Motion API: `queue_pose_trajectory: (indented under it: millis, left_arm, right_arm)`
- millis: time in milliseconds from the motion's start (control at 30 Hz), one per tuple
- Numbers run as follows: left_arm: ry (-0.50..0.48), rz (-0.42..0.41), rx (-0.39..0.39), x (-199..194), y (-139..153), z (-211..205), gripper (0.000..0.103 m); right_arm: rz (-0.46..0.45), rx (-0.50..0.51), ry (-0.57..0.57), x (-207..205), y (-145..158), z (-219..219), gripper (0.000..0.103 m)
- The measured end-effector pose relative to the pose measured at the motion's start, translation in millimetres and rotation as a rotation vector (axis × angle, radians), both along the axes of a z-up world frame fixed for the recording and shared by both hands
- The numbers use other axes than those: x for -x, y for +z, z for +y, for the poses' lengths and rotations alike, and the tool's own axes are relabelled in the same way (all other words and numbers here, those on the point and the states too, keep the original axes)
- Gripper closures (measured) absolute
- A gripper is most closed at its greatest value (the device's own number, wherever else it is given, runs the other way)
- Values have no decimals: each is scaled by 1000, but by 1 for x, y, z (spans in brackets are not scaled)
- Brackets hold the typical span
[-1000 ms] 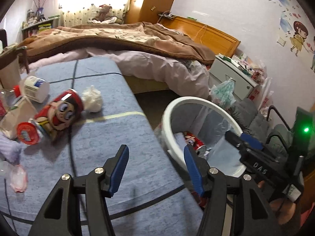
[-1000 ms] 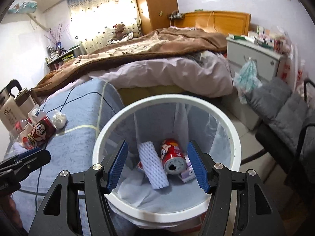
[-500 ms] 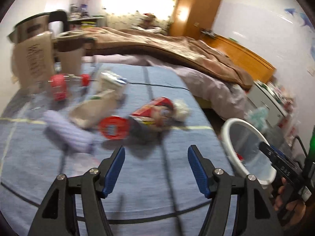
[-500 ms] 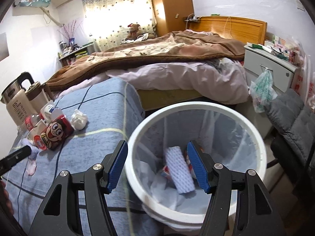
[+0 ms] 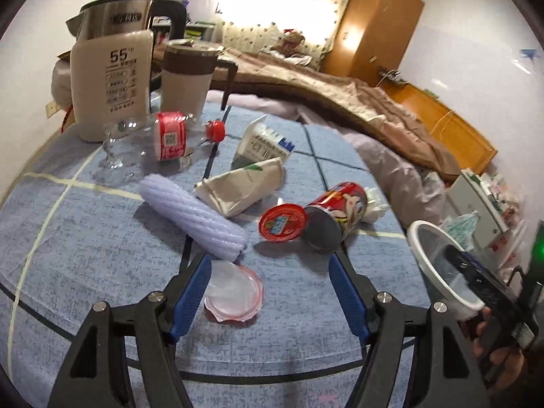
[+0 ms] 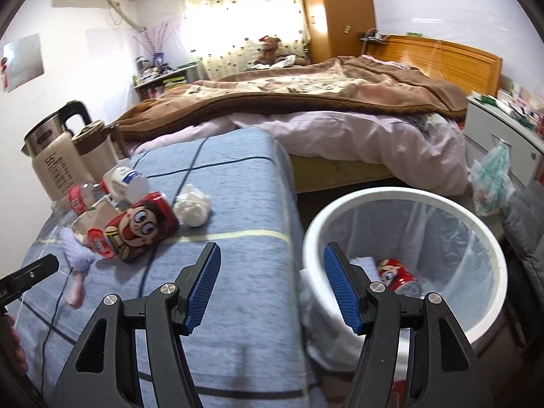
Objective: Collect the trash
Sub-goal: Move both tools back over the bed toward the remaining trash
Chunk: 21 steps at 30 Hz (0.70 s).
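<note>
Trash lies on the blue-clothed table (image 5: 85,238): a lilac foam sleeve (image 5: 193,214), a crumpled beige cup (image 5: 241,187), a red lid (image 5: 282,221), a red cartoon can (image 5: 336,214), a tissue wad (image 5: 374,204), a milk carton (image 5: 261,142) and a clear bottle (image 5: 159,139). My left gripper (image 5: 268,268) hovers before the pile with its jaws opening. A clear pink-rimmed lid (image 5: 234,292) lies by its left finger, untouched. My right gripper (image 6: 272,258) hangs open and empty over the table edge beside the white bin (image 6: 401,193), which holds another red can (image 6: 401,275).
A steel kettle (image 5: 108,78) and a beige mug (image 5: 187,78) stand at the table's far left corner. Beyond the table is a bed with a brown blanket (image 6: 306,95). A white cabinet (image 6: 499,125) and grey cushions (image 6: 523,224) sit right of the bin.
The left gripper swung left from the bin to face the trash pile, and its jaws spread wider. The right gripper shifted left from above the bin to the table edge.
</note>
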<state>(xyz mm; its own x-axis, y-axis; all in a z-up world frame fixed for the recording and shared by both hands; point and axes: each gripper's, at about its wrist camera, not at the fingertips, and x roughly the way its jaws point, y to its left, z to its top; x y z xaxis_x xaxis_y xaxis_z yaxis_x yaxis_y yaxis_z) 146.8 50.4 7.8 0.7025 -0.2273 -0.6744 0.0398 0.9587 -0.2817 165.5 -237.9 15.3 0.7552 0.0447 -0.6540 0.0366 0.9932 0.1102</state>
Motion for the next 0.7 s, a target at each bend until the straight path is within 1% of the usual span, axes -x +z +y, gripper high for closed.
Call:
queue_pose_trajectory:
  millis: [67,100,133,200,267,400,567,633,700]
  left_arm:
    - [23,25,-38,-4,-6,2,27]
    - [36,34,-32,-5,-10,6,27]
    - [40,41,-8,-6,-13,11,28]
    - [46,79,25,-9,-22,18,27]
    - [52,105,25,-11,-29,21,27]
    - [61,102,51,-9,-30,24,27]
    - [44,89,61,-16,-28,16,27]
    - [24,117,44,-25,-33,10,27]
    - [32,145,44,-30,-38,7,27]
  right_arm:
    - [-1,3,14,-2,-2,5,39]
    - [-1,1,18,-4,-2,7,39]
    - [1,0,17,-4,-4,8,39]
    - [8,-2,12,-4,-7,8,39]
    - [18,-13,10,-6,-10,8,39]
    - [5,-34,12,-11,-5,10,39]
    - [-1,-66,85,-27,0,31,39]
    - [8,-68,103,-35,0,40,39]
    - [11,-77,122,-39,0,49,39]
